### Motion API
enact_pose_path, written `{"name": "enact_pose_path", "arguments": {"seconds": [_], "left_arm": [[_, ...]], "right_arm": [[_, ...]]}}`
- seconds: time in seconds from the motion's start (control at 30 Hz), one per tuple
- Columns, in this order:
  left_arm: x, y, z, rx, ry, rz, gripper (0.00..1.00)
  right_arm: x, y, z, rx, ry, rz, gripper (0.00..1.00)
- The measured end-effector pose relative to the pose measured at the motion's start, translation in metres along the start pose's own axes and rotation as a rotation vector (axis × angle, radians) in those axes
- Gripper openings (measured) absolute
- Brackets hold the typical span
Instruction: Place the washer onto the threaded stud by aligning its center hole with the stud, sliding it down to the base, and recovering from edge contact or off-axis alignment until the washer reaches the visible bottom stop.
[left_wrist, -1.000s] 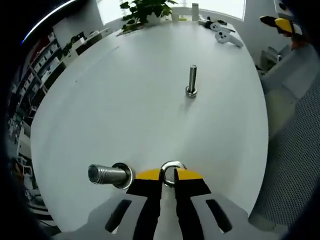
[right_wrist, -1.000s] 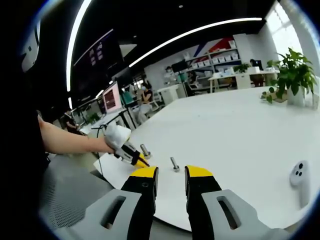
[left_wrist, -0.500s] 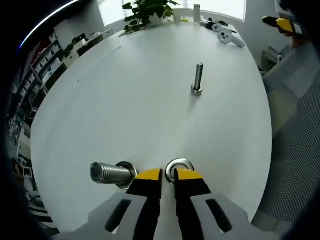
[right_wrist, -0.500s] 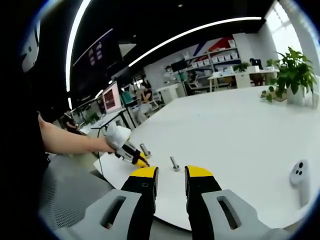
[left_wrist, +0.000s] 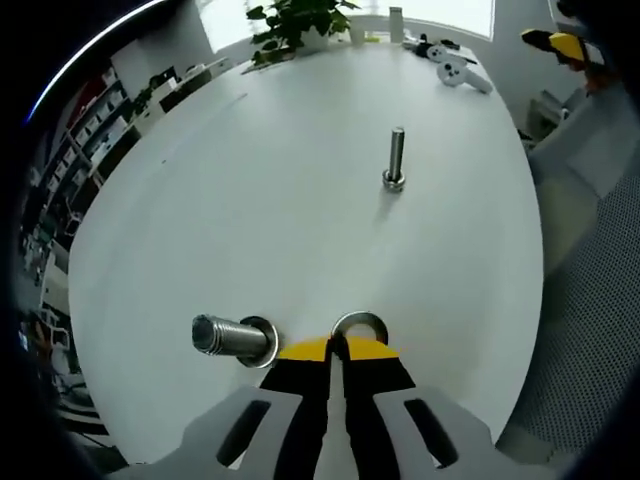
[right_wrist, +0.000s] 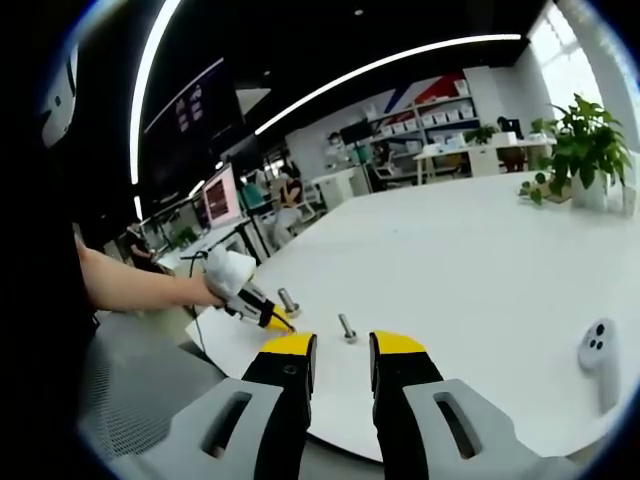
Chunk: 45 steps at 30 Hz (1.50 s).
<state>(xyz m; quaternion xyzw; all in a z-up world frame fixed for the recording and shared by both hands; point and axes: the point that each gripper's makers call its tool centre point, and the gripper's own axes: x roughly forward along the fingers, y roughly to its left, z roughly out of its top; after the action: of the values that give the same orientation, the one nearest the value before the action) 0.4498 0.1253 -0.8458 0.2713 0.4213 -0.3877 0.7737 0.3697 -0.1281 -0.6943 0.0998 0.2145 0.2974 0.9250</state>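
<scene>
On the white table (left_wrist: 250, 200) a threaded stud (left_wrist: 235, 340) stands just left of my left gripper (left_wrist: 335, 348). The steel washer (left_wrist: 360, 322) lies flat at the yellow tips, which are shut with the washer's left rim at their seam and its near edge hidden. A second stud (left_wrist: 396, 158) stands further out, a washer at its base. In the right gripper view a person's gloved hand (right_wrist: 228, 275) holds the left gripper (right_wrist: 270, 320) beside both studs (right_wrist: 290, 301). My right gripper (right_wrist: 342, 350) hovers open off the table's edge with nothing in it.
A potted plant (left_wrist: 290, 22) and a white controller (left_wrist: 455, 72) sit at the table's far end. Another controller (right_wrist: 598, 350) lies at the right. Grey mesh flooring (left_wrist: 590, 300) lies beyond the table edge. Desks and shelves stand behind.
The left jaws were shut on the washer, parted slightly half a second ago so that it lay flat, and are shut again now. The right gripper has stayed still.
</scene>
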Motion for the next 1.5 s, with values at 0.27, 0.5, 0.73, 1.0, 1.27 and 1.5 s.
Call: {"name": "enact_pose_path", "arguments": {"seconds": [0.27,0.5,0.73,1.0,1.27,1.5], "left_arm": [[-0.030,0.017,0.014,-0.089,-0.047,0.031,0.01],[-0.052,0.043,0.029,-0.119,-0.076,0.096,0.01],[-0.051,0.069,0.024,-0.152,-0.054,0.148,0.01],[-0.042,0.071,0.020,-0.136,-0.016,0.154,0.01],[-0.043,0.071,0.020,-0.106,-0.018,0.140,0.02],[-0.043,0.070,0.022,-0.032,-0.028,0.141,0.02]], "right_arm": [[0.000,0.003,0.001,-0.004,-0.002,0.005,0.23],[0.001,0.005,0.002,-0.007,-0.002,0.009,0.23],[0.001,0.005,0.002,-0.005,-0.002,0.010,0.23],[0.002,0.006,0.001,-0.003,0.005,0.013,0.23],[0.002,0.006,0.001,0.000,0.005,0.013,0.23],[0.002,0.005,0.001,0.001,0.004,0.014,0.23]]}}
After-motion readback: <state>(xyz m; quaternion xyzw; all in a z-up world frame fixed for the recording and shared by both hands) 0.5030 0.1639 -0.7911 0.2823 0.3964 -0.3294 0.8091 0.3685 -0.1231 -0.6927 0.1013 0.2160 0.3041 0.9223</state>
